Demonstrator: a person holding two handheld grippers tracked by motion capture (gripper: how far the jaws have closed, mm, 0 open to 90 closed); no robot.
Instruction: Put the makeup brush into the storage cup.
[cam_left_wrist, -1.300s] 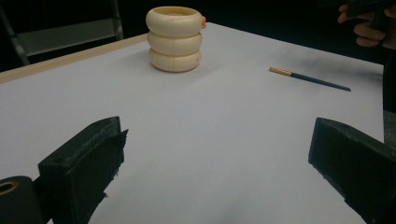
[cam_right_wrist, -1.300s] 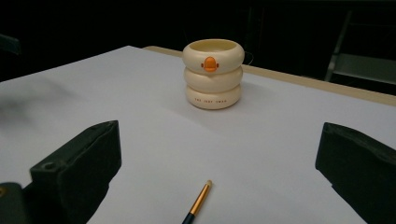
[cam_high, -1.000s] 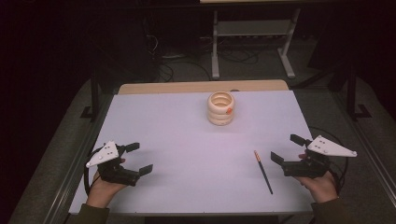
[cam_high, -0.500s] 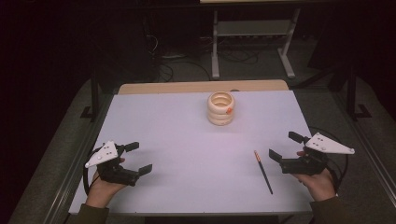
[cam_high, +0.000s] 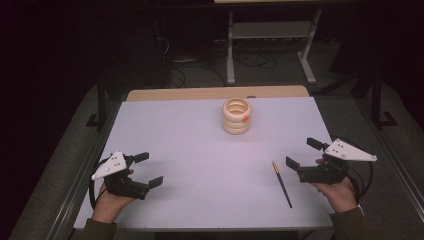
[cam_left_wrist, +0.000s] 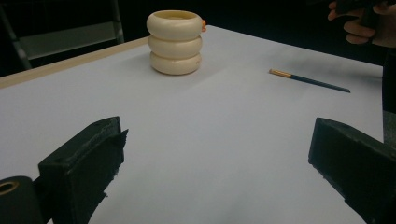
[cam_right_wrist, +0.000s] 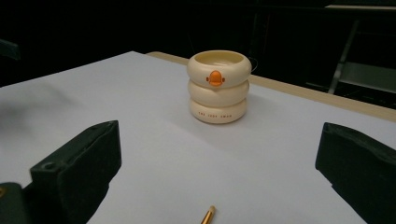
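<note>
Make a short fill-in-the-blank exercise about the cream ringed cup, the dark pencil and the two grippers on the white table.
1. The cream ringed cup has three stacked ____.
2. The dark pencil lies nearest the ____ gripper.
3. The left gripper has its jaws ____.
4. The cup's round mark is ____.

Missing words: rings; right; open; orange.

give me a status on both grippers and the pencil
Left gripper open, empty. Right gripper open beside thin dark gold-tipped pencil, not touching. Cream ringed holder far off; path clear.

Dim room, dark surroundings; desk (cam_high: 200, 150) evenly lit from above, faint soft shadows. Near jaws blurred in both gripper views; no glare.
</note>
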